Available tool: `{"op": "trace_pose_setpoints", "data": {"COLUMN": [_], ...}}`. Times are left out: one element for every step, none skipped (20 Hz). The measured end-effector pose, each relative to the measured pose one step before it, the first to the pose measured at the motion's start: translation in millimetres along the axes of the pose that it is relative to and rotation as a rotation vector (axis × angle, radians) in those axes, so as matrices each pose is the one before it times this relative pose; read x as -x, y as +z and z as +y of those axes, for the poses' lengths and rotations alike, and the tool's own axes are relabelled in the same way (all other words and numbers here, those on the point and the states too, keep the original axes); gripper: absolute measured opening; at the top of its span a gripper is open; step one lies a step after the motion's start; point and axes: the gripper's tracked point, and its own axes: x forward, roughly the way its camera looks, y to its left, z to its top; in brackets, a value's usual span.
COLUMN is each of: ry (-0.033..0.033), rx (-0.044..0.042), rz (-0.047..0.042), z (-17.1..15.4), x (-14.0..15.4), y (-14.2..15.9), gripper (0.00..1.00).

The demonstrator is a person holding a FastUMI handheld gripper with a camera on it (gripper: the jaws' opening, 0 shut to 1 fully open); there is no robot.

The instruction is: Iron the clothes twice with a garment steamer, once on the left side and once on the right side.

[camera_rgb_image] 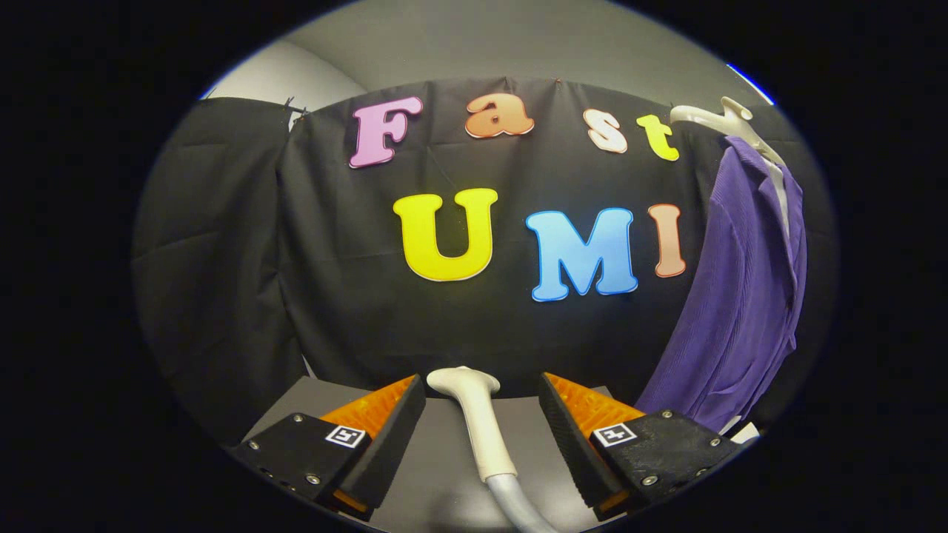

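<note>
— What's the biggest thing in front of you?

— The black cloth wall (pixel 481 311) of the booth, hanging across everything beyond my fingers, with a grey wall (pixel 518 37) above it. Next in size is the purple garment (pixel 740 296), off to the right of my right finger and well beyond it. It hangs on a pale hanger (pixel 722 118), draped down in front of the cloth, its lower hem reaching about to the level of my finger.

— And under the tool?

— A grey tabletop (pixel 437 466), running from beneath my fingers back to the foot of the cloth.

— Where's the steamer?

— The steamer head (pixel 474 414) lies on that tabletop between my two fingers, pale handle pointing away from me, its wider end at the far side near the cloth. A grey hose (pixel 518 507) leaves its near end and runs back toward me.

— How is your gripper held?

— My gripper (pixel 481 414) points level and forward at the cloth, low over the table. The fingers stand wide apart, one on each side of the handle, with clear gaps; neither one touches it.
</note>
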Motion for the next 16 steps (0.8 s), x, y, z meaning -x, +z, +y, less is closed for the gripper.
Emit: {"op": "trace_pose_setpoints", "data": {"ry": [-0.0042,-0.00025,0.00263,0.00497,0.00353,0.0067,-0.00693,-0.00488,-0.00151,-0.00873,-0.01278,-0.01164,-0.00537,-0.00801,-0.00661,-0.00586], "rx": [0.00212,-0.00382,-0.00832,-0.00878,-0.00658,0.00279,0.00408,0.00403,0.00379,0.00091,0.00624,0.00698,0.00962,0.00535,0.00507,-0.00063], "rz": [0.02487,0.02369,0.02164,0.02706,0.03008,0.02959,0.03466,0.03272,0.03222,0.03384,0.03216,0.03131,0.02934,0.02121,0.02326,0.01843], "z": [2.08,2.06,1.87,3.12,2.25,2.39,-0.63,-1.39,-0.07,-1.75,-2.2,-0.93,0.92,-0.23,-0.93,-1.84], "x": [-11.73,-8.98,-8.13,-8.64,-9.88,-8.37,-11.15,-8.72,-7.29,-5.72,-5.28,-4.54,-4.19,-2.6,-1.33,-1.33], "y": [-2.11,-2.36,-4.14,-4.18,-6.7,-4.64,-6.1,-7.59,-7.01,-8.01,-7.27,-5.57,-6.27,-4.57,-4.99,-5.48], "gripper": [0.95,0.95,0.95,0.95,0.95,0.95,0.95,0.96,0.96,0.96,0.96,0.95,0.95,0.95,0.96,0.96]}}
